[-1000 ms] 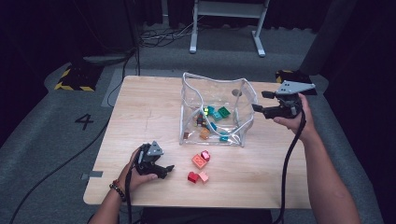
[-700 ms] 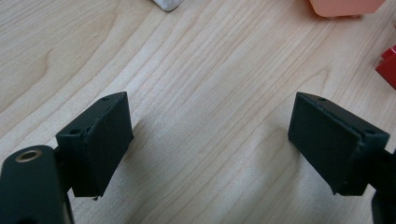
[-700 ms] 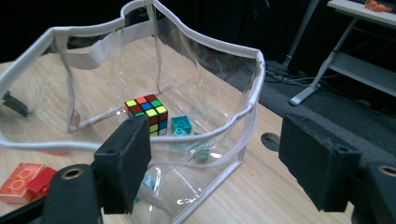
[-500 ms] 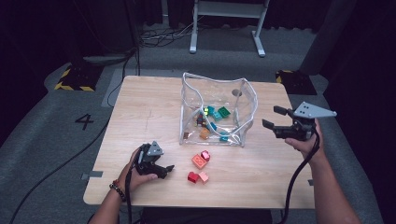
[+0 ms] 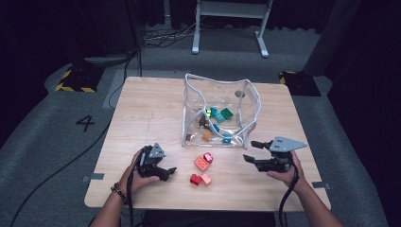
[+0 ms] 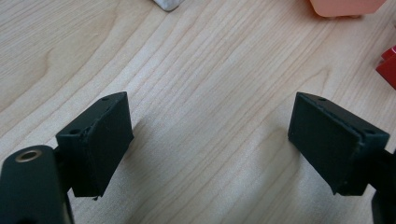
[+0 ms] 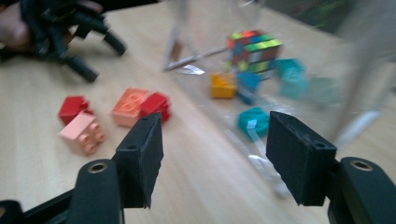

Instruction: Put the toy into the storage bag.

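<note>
Right gripper (image 5: 254,151), jaws just narrowing with nothing between them, should ease toward the loose bricks (image 5: 201,170) at nine o'clock, squaring onto one; left gripper (image 5: 166,173) idles, jaws apart.

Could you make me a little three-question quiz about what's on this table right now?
1. True or false: the right tool is gripping a brick.
2. How many loose bricks lie on the table outside the clear bag?
3. Which lies nearest the left tool: A) red brick, B) teal brick, C) colour cube?

Key
1. False; its jaws stand apart with nothing between them.
2. Four.
3. A, the red brick; the teal brick and colour cube sit in the bag.
</note>
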`<state>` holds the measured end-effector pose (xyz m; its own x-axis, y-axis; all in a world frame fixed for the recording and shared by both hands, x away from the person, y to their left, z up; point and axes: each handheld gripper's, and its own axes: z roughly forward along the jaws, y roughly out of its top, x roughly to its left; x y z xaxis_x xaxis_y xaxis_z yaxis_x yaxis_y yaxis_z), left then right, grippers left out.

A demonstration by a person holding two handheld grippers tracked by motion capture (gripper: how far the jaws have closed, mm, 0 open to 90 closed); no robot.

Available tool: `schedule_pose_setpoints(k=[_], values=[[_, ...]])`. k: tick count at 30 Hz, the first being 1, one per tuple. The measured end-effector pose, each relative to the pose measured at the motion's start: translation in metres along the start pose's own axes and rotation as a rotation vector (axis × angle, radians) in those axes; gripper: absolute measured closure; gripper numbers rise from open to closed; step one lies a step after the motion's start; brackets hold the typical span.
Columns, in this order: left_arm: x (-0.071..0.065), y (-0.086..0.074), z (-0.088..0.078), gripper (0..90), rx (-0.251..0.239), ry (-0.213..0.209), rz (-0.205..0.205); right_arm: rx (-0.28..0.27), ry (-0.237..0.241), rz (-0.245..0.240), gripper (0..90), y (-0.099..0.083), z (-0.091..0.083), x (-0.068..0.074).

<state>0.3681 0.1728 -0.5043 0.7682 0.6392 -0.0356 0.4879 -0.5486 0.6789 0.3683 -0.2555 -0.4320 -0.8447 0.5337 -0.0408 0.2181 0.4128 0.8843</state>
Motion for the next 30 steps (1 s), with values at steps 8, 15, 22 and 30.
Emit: schedule_pose_setpoints(k=[8,15,22,30], values=[[0.000,0.000,0.000,13.9,-0.002,0.000,-0.002,0.102,0.091,-0.092,40.9,0.005,0.059,0.031],[0.000,0.000,0.000,13.9,-0.002,0.000,-0.002,0.125,0.129,-0.086,40.7,0.015,0.098,0.043],[0.000,0.000,0.000,13.9,0.000,0.000,0.000,0.129,0.130,-0.042,41.5,0.020,0.115,0.043],[0.000,0.000,0.000,13.9,0.000,0.000,0.000,0.167,0.080,-0.029,51.5,0.014,0.132,0.041]])
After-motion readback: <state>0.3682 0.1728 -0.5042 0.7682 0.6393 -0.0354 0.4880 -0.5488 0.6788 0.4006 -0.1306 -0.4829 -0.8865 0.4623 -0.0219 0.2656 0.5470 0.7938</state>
